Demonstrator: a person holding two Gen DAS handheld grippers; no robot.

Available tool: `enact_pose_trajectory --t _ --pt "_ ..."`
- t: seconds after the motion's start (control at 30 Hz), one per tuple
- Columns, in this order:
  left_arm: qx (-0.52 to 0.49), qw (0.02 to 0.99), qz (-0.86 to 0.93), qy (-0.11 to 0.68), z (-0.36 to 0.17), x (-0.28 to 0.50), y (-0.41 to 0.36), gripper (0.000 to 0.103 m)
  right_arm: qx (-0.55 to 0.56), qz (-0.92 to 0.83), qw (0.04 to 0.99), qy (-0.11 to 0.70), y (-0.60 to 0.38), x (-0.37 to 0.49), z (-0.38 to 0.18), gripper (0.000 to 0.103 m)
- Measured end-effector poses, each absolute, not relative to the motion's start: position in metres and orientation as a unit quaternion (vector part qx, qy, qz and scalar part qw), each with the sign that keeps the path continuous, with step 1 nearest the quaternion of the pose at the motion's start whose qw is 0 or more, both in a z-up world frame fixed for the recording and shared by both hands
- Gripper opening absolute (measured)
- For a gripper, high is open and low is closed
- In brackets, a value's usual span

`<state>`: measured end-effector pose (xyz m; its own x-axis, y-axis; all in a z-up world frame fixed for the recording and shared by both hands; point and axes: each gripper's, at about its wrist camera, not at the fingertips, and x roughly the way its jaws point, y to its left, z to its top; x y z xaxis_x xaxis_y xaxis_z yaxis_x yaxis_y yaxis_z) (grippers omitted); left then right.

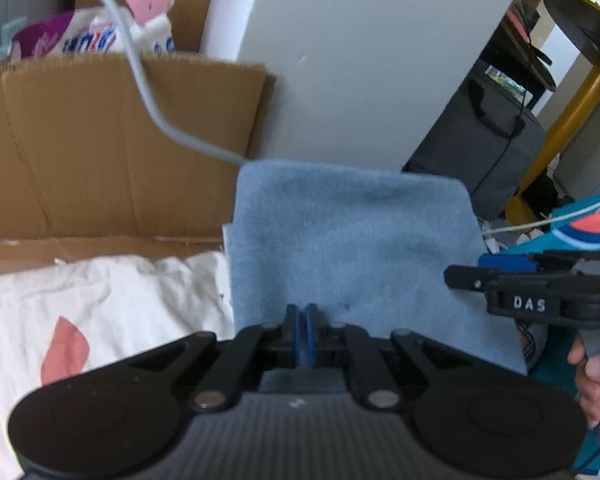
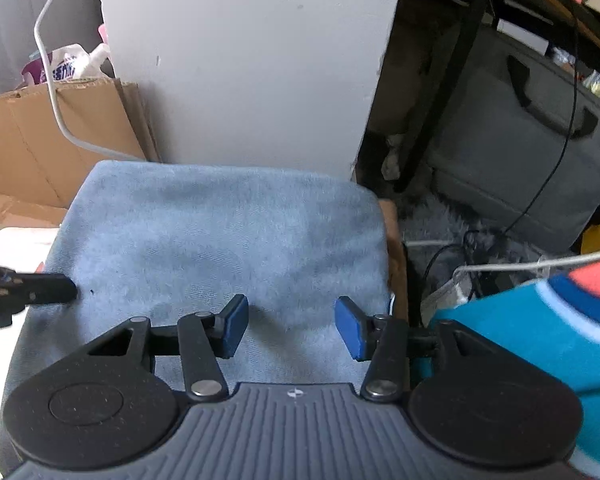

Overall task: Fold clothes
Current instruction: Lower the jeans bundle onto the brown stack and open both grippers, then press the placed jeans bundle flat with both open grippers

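**Currently: Fold in Progress — Slippage and Snag Hazards**

Currently the blue cloth (image 2: 220,240) lies folded to a compact rectangle on the work surface, its far edge close to the grey panel (image 2: 252,60) and its left edge overlapping the white garment (image 1: 80,300).

Tool state:
- Left gripper (image 1: 300,320): pads pressed together at the near edge of the blue cloth. Whether fabric is actually pinched between them cannot be told from the left wrist view.
- Right gripper (image 2: 291,326): jaws standing wide apart over the near right part of the cloth, holding nothing.

Probable faults, by cause:

1. Layer separation. If the left gripper has caught only the top layer (or none), lifting would open the fold instead of carrying it, and the stacked layers would shear out of alignment.
2. One-sided lift. With the right gripper not engaged, any pull from the left alone would likely drag the cloth sideways and skew it.
3. Cable snag. A white cable (image 1: 140,80) hangs down to the far left corner of the cloth, in front of the cardboard box (image 1: 100,140); a forward fold could trap or tug it.
4. Garment pickup. The white garment touches the cloth's left edge, so a low closing stroke there could gather both fabrics.
5. Edge overrun. The teal fabric (image 2: 540,340) lies just beside the right gripper and could be caught instead.
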<state>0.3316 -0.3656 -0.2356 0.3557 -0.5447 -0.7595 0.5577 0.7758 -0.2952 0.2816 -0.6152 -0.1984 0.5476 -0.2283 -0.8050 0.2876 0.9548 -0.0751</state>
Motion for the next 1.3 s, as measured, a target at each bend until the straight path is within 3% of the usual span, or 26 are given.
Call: enact_pose_trajectory --t 0.2,0.33,0.43,0.73,0.93,1.1,1.3 --pt "0.021 0.832 -0.341 0.438 -0.233 0.337 -0.379 0.012 0.04 -0.15 0.892 0.425 -0.625 0.29 -0.188 0.055" --pt "0.025 0.838 -0.355 0.413 -0.235 0.343 -0.391 0.031 0.055 -0.146 0.895 0.417 -0.633 0.302 -0.196 0.055" --pt "0.048 0.841 -0.364 0.397 -0.237 0.348 -0.405 0.034 0.066 -0.149 0.898 0.409 -0.641 0.309 -0.207 0.055" --pt "0.07 0.834 -0.374 0.399 -0.25 0.36 -0.417 0.035 0.115 -0.156 0.891 0.411 -0.666 0.331 -0.232 0.057" --pt "0.058 0.833 -0.397 0.382 -0.241 0.327 -0.397 0.034 0.135 -0.172 0.872 0.438 -0.667 0.34 -0.224 0.055" --pt "0.082 0.822 -0.421 0.374 -0.236 0.288 -0.383 0.034 0.117 -0.168 0.88 0.429 -0.642 0.305 -0.213 0.047" --pt "0.098 0.814 -0.433 0.374 -0.23 0.265 -0.371 0.034 0.119 -0.172 0.882 0.421 -0.608 0.248 -0.217 0.046"
